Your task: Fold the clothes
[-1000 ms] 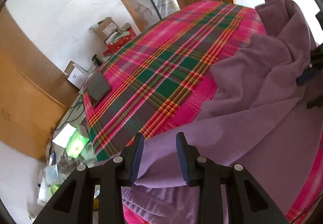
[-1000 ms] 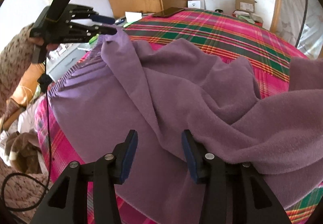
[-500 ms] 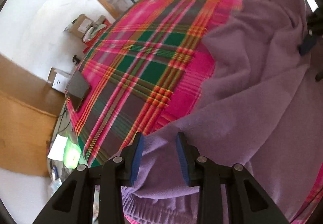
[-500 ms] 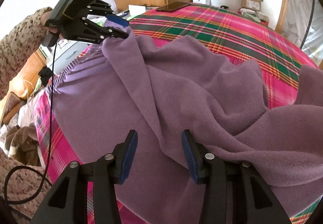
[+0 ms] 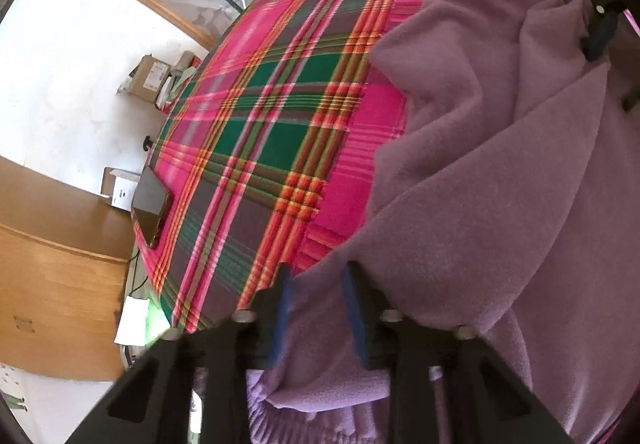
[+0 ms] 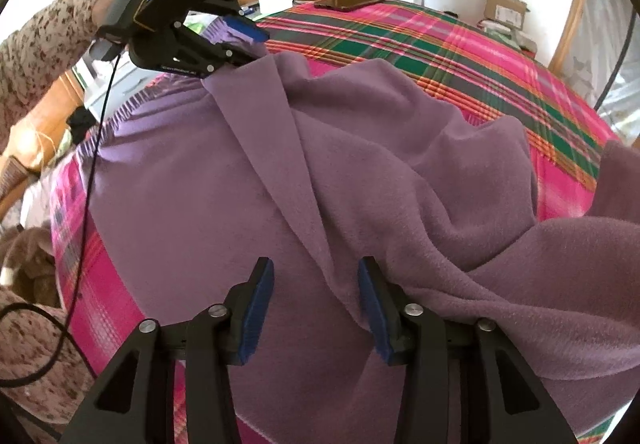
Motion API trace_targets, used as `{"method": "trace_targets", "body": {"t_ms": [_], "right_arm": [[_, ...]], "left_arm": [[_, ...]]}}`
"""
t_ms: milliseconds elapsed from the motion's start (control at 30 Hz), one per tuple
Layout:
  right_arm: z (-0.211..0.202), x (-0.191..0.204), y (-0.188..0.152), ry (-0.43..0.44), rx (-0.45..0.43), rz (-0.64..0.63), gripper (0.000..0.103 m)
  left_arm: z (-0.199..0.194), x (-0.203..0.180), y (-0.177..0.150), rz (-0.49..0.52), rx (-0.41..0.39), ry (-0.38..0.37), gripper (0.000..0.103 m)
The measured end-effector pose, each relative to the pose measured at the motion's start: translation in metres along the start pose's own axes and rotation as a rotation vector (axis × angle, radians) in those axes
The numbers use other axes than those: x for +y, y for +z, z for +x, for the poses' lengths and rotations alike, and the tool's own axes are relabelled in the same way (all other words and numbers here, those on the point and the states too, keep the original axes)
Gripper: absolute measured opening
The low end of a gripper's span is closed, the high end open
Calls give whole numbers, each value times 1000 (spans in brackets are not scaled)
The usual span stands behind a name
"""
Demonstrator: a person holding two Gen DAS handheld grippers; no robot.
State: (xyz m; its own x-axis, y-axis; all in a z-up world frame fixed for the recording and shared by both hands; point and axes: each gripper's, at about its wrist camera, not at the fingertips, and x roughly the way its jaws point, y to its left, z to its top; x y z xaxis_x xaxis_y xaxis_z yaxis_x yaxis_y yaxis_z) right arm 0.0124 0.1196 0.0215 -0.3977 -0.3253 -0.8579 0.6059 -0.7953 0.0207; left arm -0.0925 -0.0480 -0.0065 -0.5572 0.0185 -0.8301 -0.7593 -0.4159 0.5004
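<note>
Garment point(image 6: 360, 180) edge between left gripper point(image 5: 318, 280) jaws, lifted off bed point(image 6: 460, 48)

Left gripper point(image 5: 316, 308) is pinching a fold of the purple garment point(image 5: 500, 184), blue pads w/ cloth bunched between them. Garment's draping across the right side of the plaid bedspread point(image 5: 272, 132). Dark phone point(image 5: 151, 200) is lying at the bedspread's far-left edge, cardboard boxes point(image 5: 150, 78) sitting beyond by the wall.
</note>
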Motion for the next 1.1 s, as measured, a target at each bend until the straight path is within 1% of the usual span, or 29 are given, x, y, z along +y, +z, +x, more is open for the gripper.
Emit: {"method": "trace_targets", "body": {"t_ms": [33,67,133,333,433,600,667,733,767,833,1100], "right_arm": [[0,1,0,-15,-2,-11,32],[1,1,0,-30,-3,-23,29],[1,-1,0,-37,-10,-24,17],[-2,-1,-2,-28,-15,-37,9],[-6,-1,-1,-22,-38,-35,5],[-18,2,2,7,-85,-25,3],[-21,5,2,10,-96,-34,3],[-23,7,2,1,-104,-38,3],[-26,8,1,-8,-118,-38,3],[-31,7,3,-25,-144,-34,3],[-46,-14,40,-144,-236,-13,3]], "left_arm": [[0,-2,0,4,-2,3,2],[0,-3,-1,9,-3,6,2],[-1,-4,-2,2,-21,13,2],[-15,11,-7,-72,-66,19,2],[-25,17,-9,-106,-91,39,2],[-42,21,-16,-154,-132,71,2],[-47,26,-21,-183,-144,60,2],[-49,26,-25,-193,-152,69,2],[-50,26,-27,-197,-150,63,2],[-52,26,-28,-203,-154,83,2],[-56,42,-27,-277,-173,129,2]]}}
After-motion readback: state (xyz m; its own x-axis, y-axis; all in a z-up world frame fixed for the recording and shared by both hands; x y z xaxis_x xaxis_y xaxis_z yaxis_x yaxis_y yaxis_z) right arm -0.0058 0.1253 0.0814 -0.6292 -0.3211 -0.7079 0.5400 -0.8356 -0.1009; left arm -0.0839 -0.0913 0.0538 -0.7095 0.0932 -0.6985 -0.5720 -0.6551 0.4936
